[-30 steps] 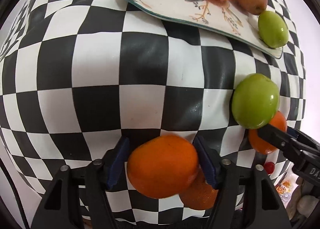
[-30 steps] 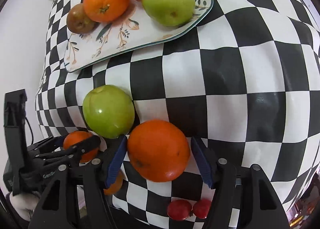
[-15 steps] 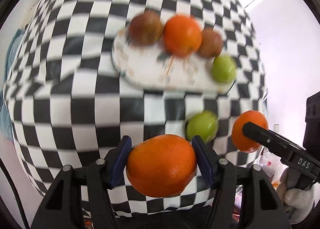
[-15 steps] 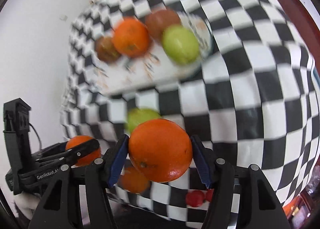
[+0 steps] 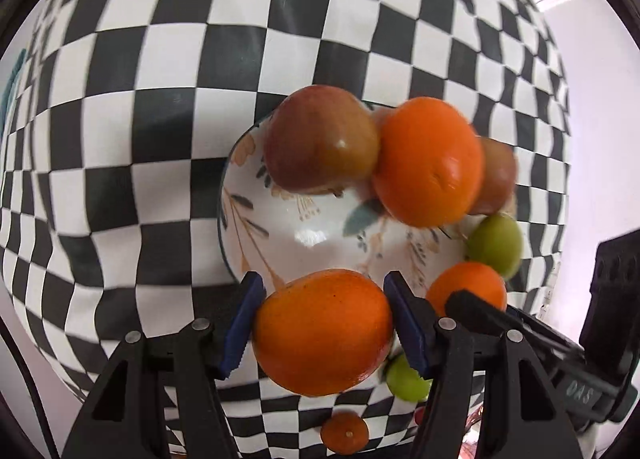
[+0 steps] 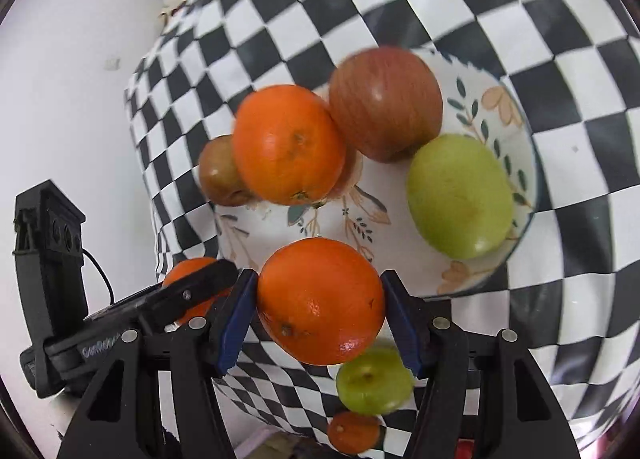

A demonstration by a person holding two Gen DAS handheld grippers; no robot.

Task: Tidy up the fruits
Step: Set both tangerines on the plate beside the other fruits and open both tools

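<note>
**Both grippers carry oranges over the plate**

Your left gripper (image 5: 322,333) has its jaws closed on an orange (image 5: 323,333), which hides the plate's near rim. Your right gripper (image 6: 318,301) likewise clamps a second orange (image 6: 320,301). Below, a green fruit (image 6: 374,379) and a small orange (image 6: 354,431) on the checkered surface (image 6: 560,39) are partly covered. Beyond, the floral plate (image 6: 492,107) holds an orange fruit (image 6: 289,143), a red apple (image 6: 386,103), a green apple (image 6: 460,197) and a brownish fruit (image 6: 218,173), half hidden and blurred.
</note>
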